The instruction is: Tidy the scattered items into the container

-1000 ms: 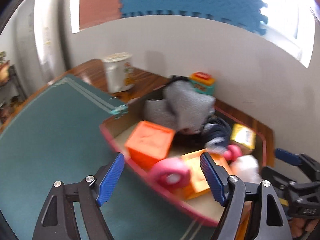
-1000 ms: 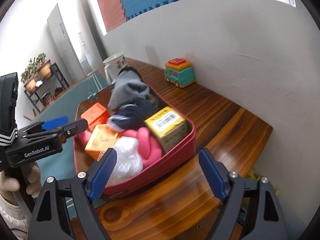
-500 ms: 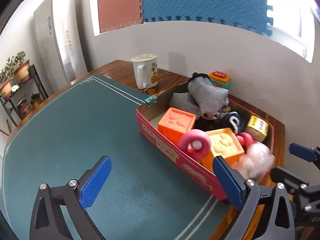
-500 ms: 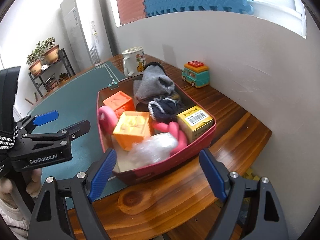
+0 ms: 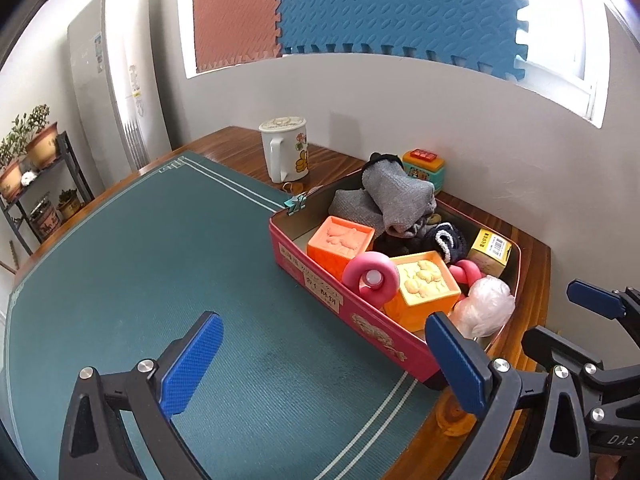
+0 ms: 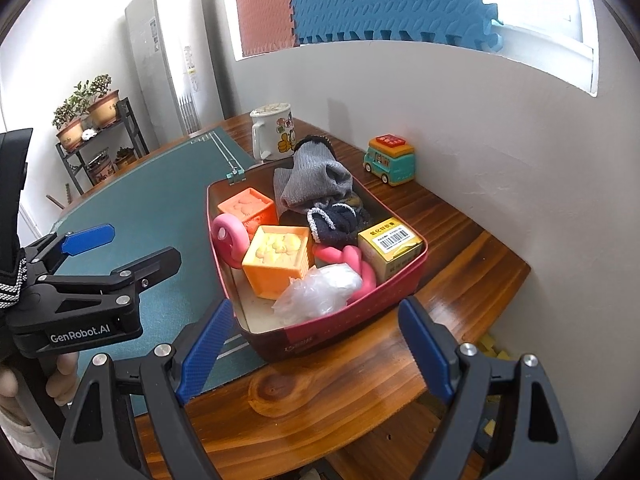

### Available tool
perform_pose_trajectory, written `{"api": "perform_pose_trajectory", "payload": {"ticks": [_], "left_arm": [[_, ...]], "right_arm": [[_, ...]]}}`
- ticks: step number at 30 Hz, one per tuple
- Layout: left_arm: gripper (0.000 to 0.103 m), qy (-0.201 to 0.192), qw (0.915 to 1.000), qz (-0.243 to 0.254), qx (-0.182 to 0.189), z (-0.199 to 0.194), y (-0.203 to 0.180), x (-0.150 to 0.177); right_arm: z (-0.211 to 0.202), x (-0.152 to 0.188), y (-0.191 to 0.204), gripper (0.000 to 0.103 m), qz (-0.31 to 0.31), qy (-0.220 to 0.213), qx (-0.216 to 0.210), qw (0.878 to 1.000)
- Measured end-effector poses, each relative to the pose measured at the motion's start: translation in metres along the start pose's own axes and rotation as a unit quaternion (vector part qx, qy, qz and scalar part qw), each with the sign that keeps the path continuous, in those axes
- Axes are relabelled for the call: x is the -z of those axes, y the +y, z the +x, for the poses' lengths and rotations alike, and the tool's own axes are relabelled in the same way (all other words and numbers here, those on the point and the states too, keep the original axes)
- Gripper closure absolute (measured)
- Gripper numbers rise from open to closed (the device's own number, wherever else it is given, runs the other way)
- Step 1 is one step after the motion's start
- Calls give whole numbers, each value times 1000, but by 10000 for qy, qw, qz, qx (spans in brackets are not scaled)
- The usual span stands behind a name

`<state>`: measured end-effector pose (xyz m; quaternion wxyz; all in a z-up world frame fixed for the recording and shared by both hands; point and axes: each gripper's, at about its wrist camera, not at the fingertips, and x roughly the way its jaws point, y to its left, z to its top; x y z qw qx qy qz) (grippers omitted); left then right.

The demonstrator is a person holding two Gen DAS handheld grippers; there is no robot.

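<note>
A red tin box [image 5: 320, 280] [image 6: 360, 312] sits on the table's right part. It holds two orange blocks [image 5: 340, 242] [image 6: 280, 256], a pink ring toy [image 5: 370, 276], grey and dark socks [image 5: 396, 196] [image 6: 312, 180], a yellow carton [image 5: 490, 246] [image 6: 390, 242] and a crumpled clear bag [image 5: 484, 306] [image 6: 320, 292]. My left gripper [image 5: 320, 368] is open and empty over the green mat, short of the box. My right gripper [image 6: 308, 348] is open and empty in front of the box's near corner.
A white mug [image 5: 284, 148] [image 6: 272, 130] and a teal toy bus [image 5: 422, 166] [image 6: 390, 158] stand on the wooden table [image 6: 320, 400] behind the box. A green mat [image 5: 160, 260] covers the left part. A wall runs close on the right. A plant shelf [image 6: 96, 136] stands far left.
Both grippers have drawn back and up from the box, which now looks smaller and farther. Both stay open and empty.
</note>
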<state>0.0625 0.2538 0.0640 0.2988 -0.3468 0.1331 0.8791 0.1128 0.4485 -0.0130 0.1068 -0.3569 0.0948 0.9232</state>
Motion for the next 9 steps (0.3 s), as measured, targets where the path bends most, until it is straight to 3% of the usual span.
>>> {"api": "perform_pose_trajectory", "payload": {"ticks": [9], "left_arm": [[1, -69, 9996, 267, -26, 1, -14, 1]], "right_arm": [[6, 3, -6, 16, 82, 36, 30, 10000]]}}
